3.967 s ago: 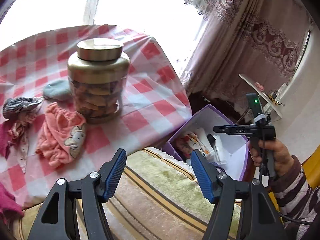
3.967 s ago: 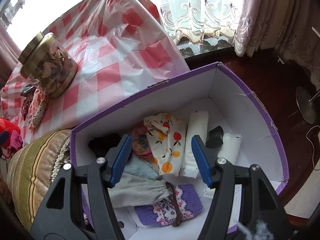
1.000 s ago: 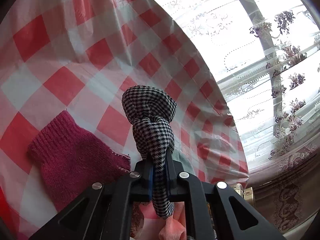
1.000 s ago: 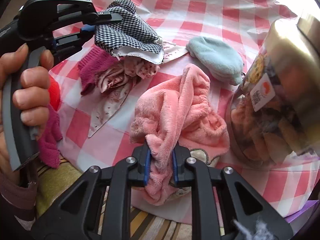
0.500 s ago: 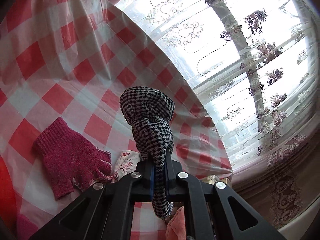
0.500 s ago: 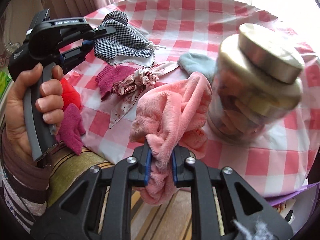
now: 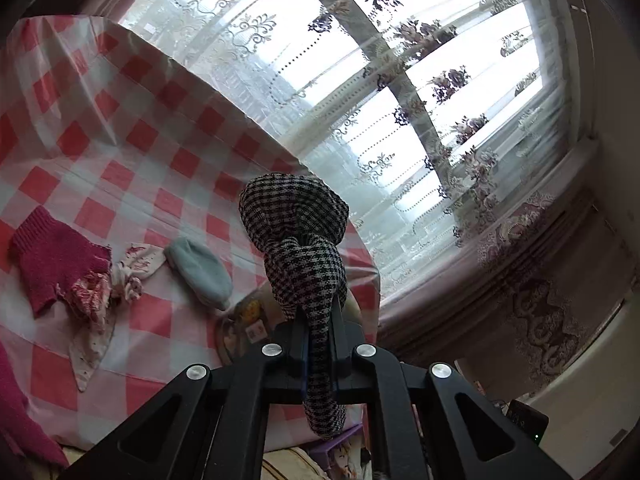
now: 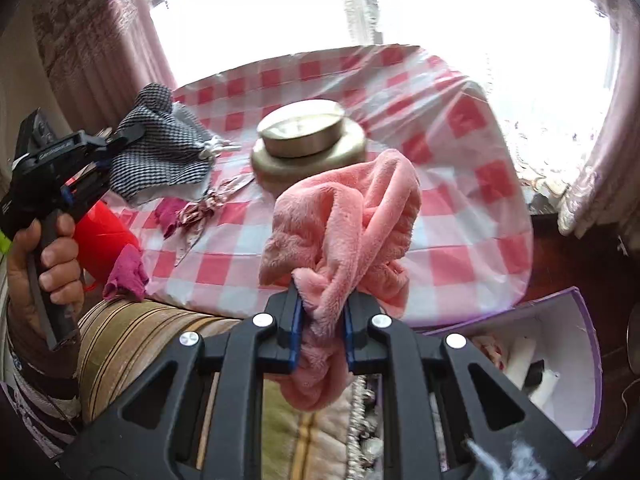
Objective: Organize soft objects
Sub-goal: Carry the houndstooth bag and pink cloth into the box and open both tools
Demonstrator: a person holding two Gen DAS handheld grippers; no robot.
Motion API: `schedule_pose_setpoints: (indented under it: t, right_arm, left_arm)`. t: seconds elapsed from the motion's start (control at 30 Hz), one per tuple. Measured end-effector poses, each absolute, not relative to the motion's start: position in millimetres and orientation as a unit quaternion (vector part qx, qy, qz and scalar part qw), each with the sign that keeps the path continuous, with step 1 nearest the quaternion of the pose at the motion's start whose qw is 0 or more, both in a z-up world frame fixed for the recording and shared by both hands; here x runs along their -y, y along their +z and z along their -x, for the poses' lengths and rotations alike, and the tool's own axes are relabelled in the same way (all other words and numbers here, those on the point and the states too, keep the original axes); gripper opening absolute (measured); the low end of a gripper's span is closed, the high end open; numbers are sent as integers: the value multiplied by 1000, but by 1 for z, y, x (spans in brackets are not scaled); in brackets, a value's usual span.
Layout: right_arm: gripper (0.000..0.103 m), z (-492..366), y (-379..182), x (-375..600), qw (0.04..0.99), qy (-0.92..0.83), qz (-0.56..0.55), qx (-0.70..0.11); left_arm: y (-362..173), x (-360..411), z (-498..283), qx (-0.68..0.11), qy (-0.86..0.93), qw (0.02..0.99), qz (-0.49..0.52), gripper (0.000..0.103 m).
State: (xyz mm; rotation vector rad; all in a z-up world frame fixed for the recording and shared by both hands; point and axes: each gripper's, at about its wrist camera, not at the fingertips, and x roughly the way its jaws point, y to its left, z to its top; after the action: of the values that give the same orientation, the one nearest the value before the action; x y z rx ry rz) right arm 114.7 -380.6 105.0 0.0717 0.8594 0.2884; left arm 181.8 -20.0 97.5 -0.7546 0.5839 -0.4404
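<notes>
Fluffy pink fleece cloth (image 8: 344, 216), glossy tablecloth (image 8: 460, 184)

Table under red-checked cloth (image 8: 452, 216), beyond both jaws. Resting directly on it: gold-lidded jar (image 8: 308, 140), pale blue mitten (image 7: 200, 272), magenta knit glove (image 7: 56, 264), floral cloth (image 7: 96, 312).

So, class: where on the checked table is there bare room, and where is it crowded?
Bare: the checked tablecloth right of the jar, out to the window-side edge. Crowded: left of the jar, where the maroon knit, floral cloth and pale blue hat cluster.
</notes>
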Motion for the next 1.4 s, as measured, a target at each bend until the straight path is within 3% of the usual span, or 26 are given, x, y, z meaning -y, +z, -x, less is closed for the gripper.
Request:
schedule_pose_setpoints:
  t: [0.37,1.1,1.2,1.23,1.27,1.3,1.33,1.37,1.4]
  right_arm:
    - [20,-73,82,534,896,-18,-93,-435]
    - [22,-34,7,646,857,-111,-156,-478]
    - [32,-34,2,647,855,-106,-160,-481]
    - [42,-34,1,648,854,-108,-161,-482]
    - [57,-33,0,650,854,-113,-162,-482]
    - [63,-32,-1,651,853,-120,-162,-481]
    - [69,-31,0,652,853,-126,-161,-480]
    - [69,-30,1,653,854,-127,-159,-479]
    - [69,-29,1,653,854,-125,-159,-479]
  left_arm:
    - [129,126,-147,-301,-331,838,313,7]
    - [67,361,-128,-466,-441,742,192,7]
    - [64,382,-125,-476,-450,734,178,7]
    - [62,389,-124,-479,-454,730,176,8]
    - [60,394,-124,-482,-459,725,174,12]
    - [58,399,-124,-487,-466,718,172,15]
    - [53,408,-126,-496,-475,707,168,27]
    - [47,415,-129,-507,-472,704,160,38]
    - [38,420,-131,-520,-456,707,149,40]
